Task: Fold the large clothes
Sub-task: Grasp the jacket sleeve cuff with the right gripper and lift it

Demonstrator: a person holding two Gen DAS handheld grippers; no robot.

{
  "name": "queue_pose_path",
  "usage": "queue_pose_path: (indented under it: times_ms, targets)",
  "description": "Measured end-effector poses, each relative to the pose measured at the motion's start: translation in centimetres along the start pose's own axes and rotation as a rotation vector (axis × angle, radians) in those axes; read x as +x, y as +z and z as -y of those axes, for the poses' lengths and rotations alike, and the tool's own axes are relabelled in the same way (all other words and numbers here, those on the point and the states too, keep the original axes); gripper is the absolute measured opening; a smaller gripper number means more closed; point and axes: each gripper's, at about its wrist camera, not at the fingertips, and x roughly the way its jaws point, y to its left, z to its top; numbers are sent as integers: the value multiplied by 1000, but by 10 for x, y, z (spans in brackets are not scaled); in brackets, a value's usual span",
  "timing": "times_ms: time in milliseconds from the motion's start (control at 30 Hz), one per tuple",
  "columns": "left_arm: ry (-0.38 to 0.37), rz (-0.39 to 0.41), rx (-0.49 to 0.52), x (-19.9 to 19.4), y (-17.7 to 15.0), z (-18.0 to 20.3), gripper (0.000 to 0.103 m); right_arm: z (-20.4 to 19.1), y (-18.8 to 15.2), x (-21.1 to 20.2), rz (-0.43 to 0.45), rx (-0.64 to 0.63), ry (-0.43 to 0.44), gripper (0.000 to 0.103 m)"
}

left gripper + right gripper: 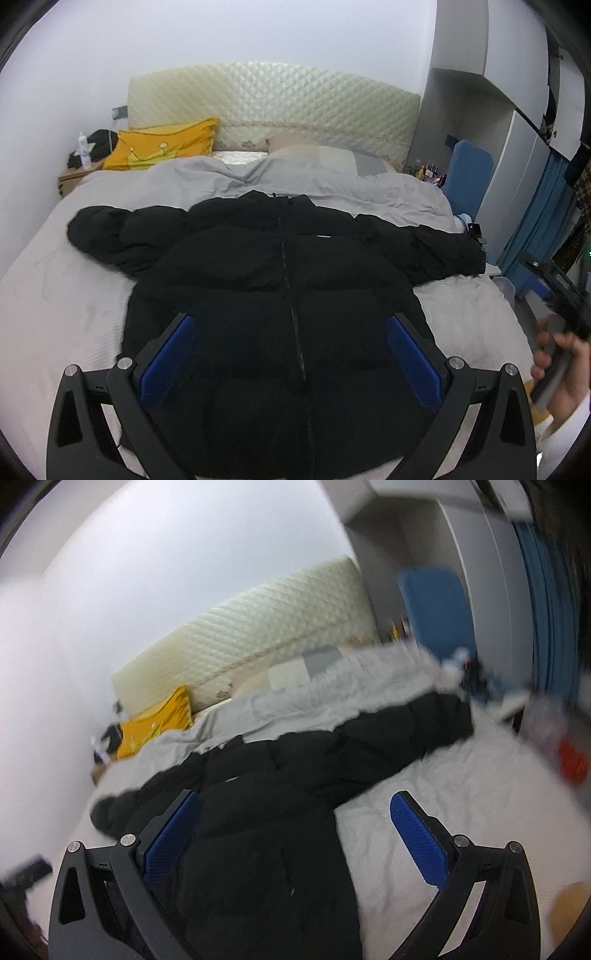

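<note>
the black puffer jacket (284, 295) lies flat and front-up on the bed (66, 310), zipper running down its middle, hem toward me and collar toward the headboard (273, 107). both sleeves are spread out sideways; one sleeve end reaches the bed's edge beside the blue chair (467, 173). in the right wrist view the same jacket (258, 812) appears tilted and the far scene is motion-blurred, so fine detail there is unreadable.

my left gripper (291, 354) hovers over the lower part of the jacket, jaws spread wide, blue pads on either side of the zipper line, nothing between them. i cannot tell whether the pads touch the fabric.

my right gripper (295, 834) is also spread wide with nothing held; one finger is over the jacket's body, the other over the white bedding beside it.

the person's hand (561, 373) shows at the right margin of the left wrist view, wrapped around a dark handle.

beyond the jacket: a rumpled grey duvet (258, 177), a yellow pillow (166, 144) against the headboard, a bedside table (74, 177) with a bottle and dark items, and blue curtains (543, 218) next to a grey wardrobe (517, 129).
</note>
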Motion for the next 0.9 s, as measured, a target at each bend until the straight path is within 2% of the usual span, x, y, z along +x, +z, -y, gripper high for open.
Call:
queue_pose_path:
  times_ms: [100,200,400,533,633,767,900]
  targets:
    - [-31,-21,-17,47,9,-4,103,63,17,68,-23,79,-73,94]
    - [-29,-38,-34,97,15,-11,103,128,29,129,-20,203,-110,87]
    - [-24,-83,-70,186,24,-31,103,227,38,223,-6,399,-199,74]
    - [5,-123,-80,228,32,-45,103,267,43,247,64,512,-196,74]
    - [28,-161,-82,247,37,-52,103,290,44,257,124,623,-139,76]
    - [48,-199,-95,261,41,-62,103,300,54,264,196,641,-119,76]
    - [70,-198,-91,259,36,-65,103,308,70,269,260,658,-69,75]
